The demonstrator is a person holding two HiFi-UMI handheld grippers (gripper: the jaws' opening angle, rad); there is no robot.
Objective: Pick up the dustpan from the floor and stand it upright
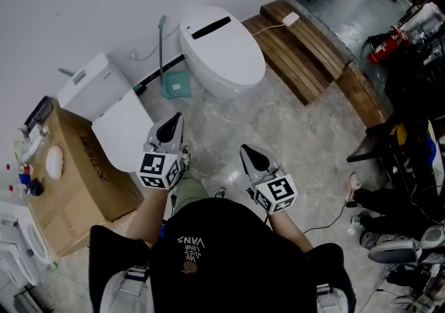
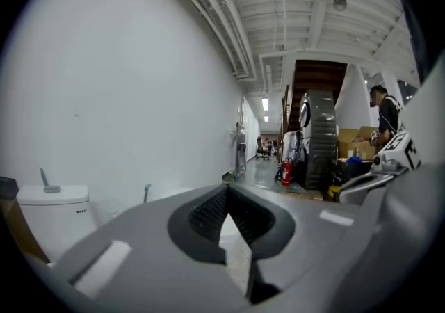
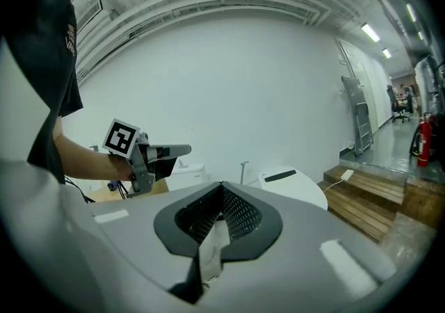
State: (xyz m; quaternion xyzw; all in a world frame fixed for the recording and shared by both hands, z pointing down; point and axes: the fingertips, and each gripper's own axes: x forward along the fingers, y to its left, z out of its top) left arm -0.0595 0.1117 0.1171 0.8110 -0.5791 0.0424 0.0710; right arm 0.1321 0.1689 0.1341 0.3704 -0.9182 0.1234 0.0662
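Observation:
The teal dustpan (image 1: 175, 83) stands upright on the floor between the two toilets, its long handle (image 1: 161, 44) against the white wall. Both grippers hang well short of it, close to the person's body. My left gripper (image 1: 178, 119) is shut with nothing in it, as the left gripper view (image 2: 226, 192) shows. The jaws of my right gripper (image 1: 244, 150) also meet with nothing between them (image 3: 220, 188). The handle's top shows in the right gripper view (image 3: 244, 167). The left gripper (image 3: 175, 151) is seen there too.
A white lidded toilet (image 1: 221, 51) stands right of the dustpan, and another toilet (image 1: 111, 113) to its left by a cardboard box (image 1: 76, 172). A wooden platform (image 1: 306, 54) runs at the right, with a red fire extinguisher (image 1: 381, 49) and chairs beyond.

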